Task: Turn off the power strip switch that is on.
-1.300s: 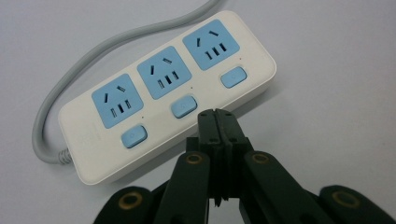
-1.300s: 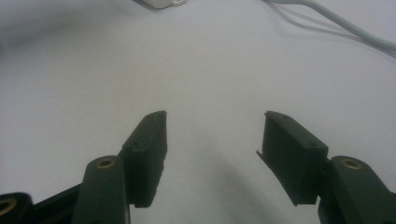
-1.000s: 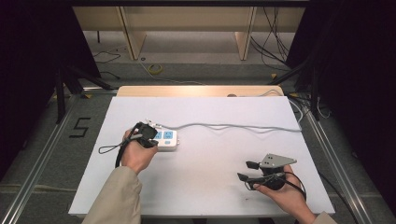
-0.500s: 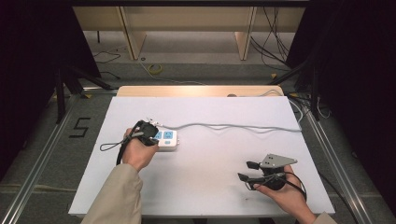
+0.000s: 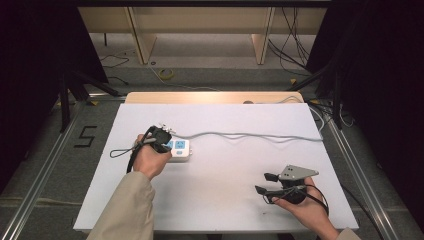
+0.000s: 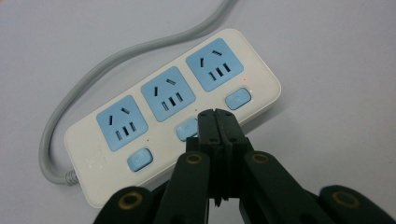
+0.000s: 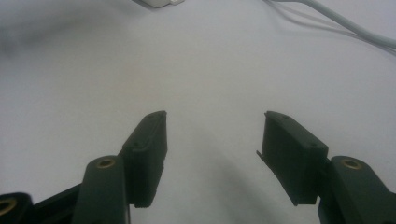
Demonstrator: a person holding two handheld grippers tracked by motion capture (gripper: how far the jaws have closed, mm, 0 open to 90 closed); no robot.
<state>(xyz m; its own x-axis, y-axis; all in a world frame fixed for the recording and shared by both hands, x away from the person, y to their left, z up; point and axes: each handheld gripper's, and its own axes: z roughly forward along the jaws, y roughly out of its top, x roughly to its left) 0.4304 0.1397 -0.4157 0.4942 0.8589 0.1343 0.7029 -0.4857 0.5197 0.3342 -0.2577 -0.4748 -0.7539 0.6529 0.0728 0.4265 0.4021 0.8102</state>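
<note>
Strip [image 6: 173,116] lies left of table [image 5: 225,200] centre, long axis running from 7 to 1 o'clock in your left gripper view, cord [image 5: 250,135] trailing away to 3 o'clock. Your left gripper [image 6: 216,112] has its jaws pressed together, empty, tips poised at the middle switch [image 6: 186,129]; whether they touch it is unclear. That hand is nearer, wrist angled down. Your right gripper [image 5: 265,183] rests well apart at 4 o'clock, jaws spread, empty.

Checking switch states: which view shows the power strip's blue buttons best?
The left gripper view: the power strip lies close up, three blue buttons visible, the shut left gripper at the middle one. In the high view the strip is small, half behind the hand. The right gripper view catches one corner.
</note>
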